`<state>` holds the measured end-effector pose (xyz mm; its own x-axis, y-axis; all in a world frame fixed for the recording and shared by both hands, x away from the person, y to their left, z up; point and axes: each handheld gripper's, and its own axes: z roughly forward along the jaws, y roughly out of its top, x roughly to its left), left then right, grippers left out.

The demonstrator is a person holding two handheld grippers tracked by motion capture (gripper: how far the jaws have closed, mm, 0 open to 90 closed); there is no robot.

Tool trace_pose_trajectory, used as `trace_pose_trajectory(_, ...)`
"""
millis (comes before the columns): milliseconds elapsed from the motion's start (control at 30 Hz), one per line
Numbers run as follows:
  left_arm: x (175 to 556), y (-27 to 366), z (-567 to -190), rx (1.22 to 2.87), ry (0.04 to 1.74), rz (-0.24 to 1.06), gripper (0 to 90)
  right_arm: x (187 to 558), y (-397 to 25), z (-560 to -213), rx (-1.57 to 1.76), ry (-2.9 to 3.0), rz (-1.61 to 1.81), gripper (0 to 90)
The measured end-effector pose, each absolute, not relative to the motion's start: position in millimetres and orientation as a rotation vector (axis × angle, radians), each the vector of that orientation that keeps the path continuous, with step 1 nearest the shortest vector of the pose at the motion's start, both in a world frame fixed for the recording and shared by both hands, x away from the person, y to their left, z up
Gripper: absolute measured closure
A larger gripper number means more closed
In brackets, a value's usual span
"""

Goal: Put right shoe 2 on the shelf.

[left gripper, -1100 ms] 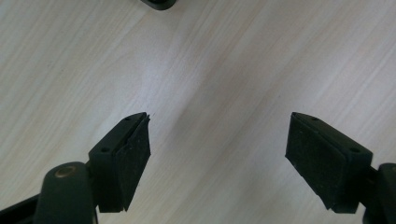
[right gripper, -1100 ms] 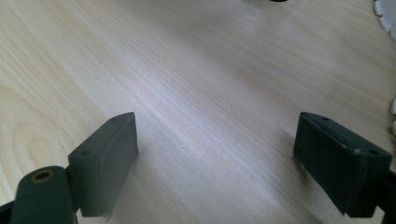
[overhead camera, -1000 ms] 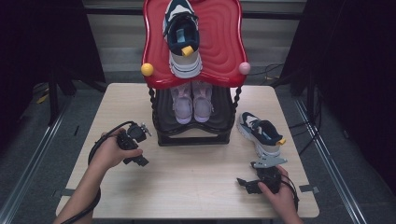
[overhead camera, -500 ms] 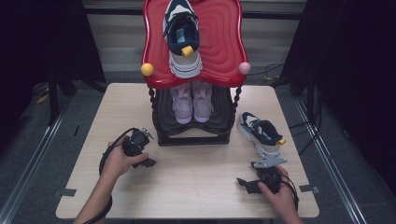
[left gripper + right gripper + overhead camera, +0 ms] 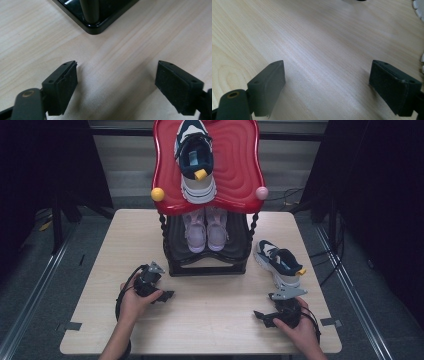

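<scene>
Broadly, a light wooden table [image 5: 210, 320] carries everything, and at its far middle stands a black two-level shoe rack [image 5: 207, 262] with twisted posts. Its top is a wavy red tray [image 5: 240, 165] with a yellow knob [image 5: 157, 194] at its front left corner and a pink knob [image 5: 261, 193] at its front right. On the tray lies one navy and white sneaker [image 5: 196, 157] with a yellow heel tab. On the black lower shelf a pair of pale lilac sneakers [image 5: 205, 227] sits side by side, toes towards the person.

To the right of the rack, on the bare tabletop, lies a second navy and white sneaker [image 5: 279, 263], angled, apart from the rack and just beyond the right gripper [image 5: 260, 316]. That gripper rests low on the table near the front right edge, held in the person's right hand [image 5: 296, 322]; its own view shows both black jaws spread wide over bare wood, grasping nothing.

The left gripper [image 5: 167, 296] sits in front of the rack's left corner, held in the left hand [image 5: 134, 301]. Its jaws also stand released, wide apart over the wood, with the rack's glossy black base corner [image 5: 93, 23] just ahead of them.
</scene>
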<state>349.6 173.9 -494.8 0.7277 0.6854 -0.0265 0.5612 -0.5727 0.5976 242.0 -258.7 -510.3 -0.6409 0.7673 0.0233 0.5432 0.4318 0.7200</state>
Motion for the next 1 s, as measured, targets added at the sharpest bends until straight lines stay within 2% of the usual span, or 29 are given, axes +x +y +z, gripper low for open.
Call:
trace_pose_trajectory(433,337.2,176.7,-509.1,2.188,0.954,0.368,9.5,239.6,-267.8,-504.6,1.154,2.356,1.018,14.6)
trace_pose_trajectory(1000,335.5,177.2,-510.2,2.174,0.957,0.381,9.2,260.9,-280.6,-461.9,1.115,2.338,1.053,16.1)
